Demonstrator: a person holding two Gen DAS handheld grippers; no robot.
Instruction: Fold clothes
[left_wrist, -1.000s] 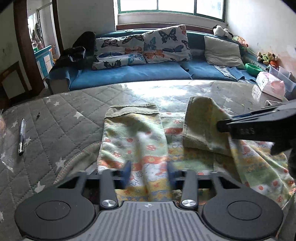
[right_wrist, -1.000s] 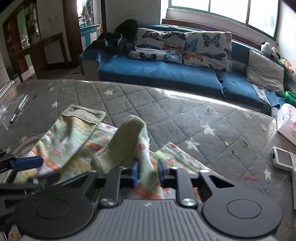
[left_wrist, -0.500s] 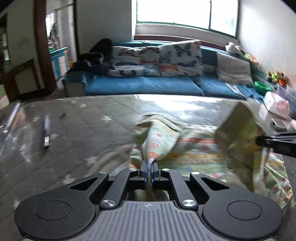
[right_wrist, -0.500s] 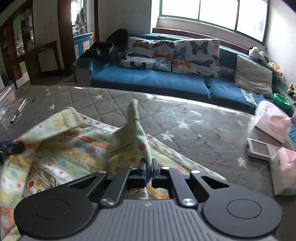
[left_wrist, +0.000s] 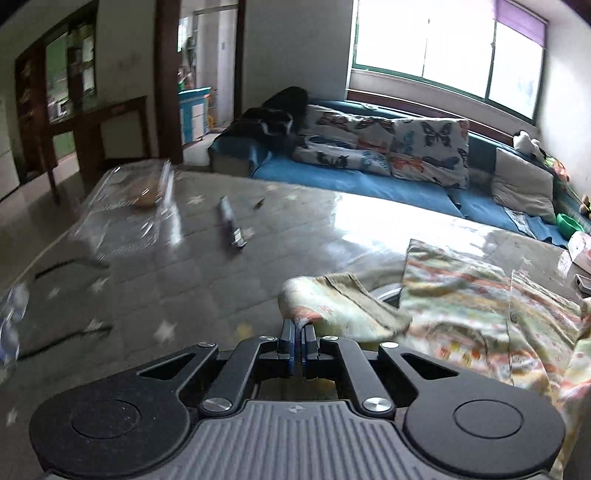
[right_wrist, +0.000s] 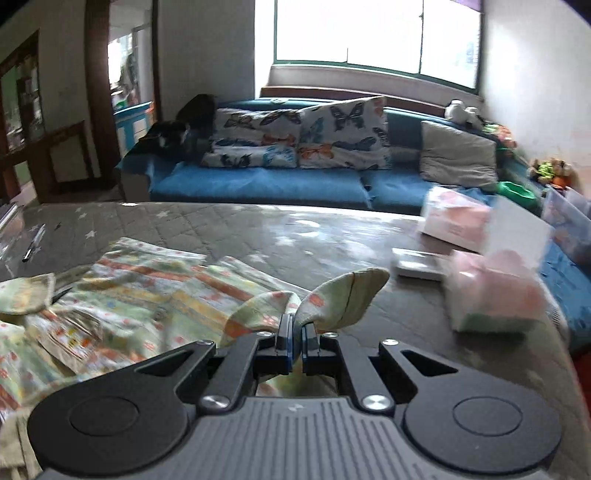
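Covering the scene is a grey quilted table (left_wrist: 332, 236), across which the patterned garment (left_wrist: 480, 295) is spread, toward three o'clock in the left view. One cuffed end is pinched between the closed jaws of the left gripper (left_wrist: 298, 332); another cuffed end is clamped by the right gripper (right_wrist: 294, 332). A pen (left_wrist: 231, 225) is seen at eleven o'clock.

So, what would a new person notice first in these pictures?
Probably the colourful patterned garment, spread over the grey quilted table. Each hand-held gripper is shut on one cuff of it: the left at the near left, the right at the near right. Behind stands a blue sofa with butterfly pillows.
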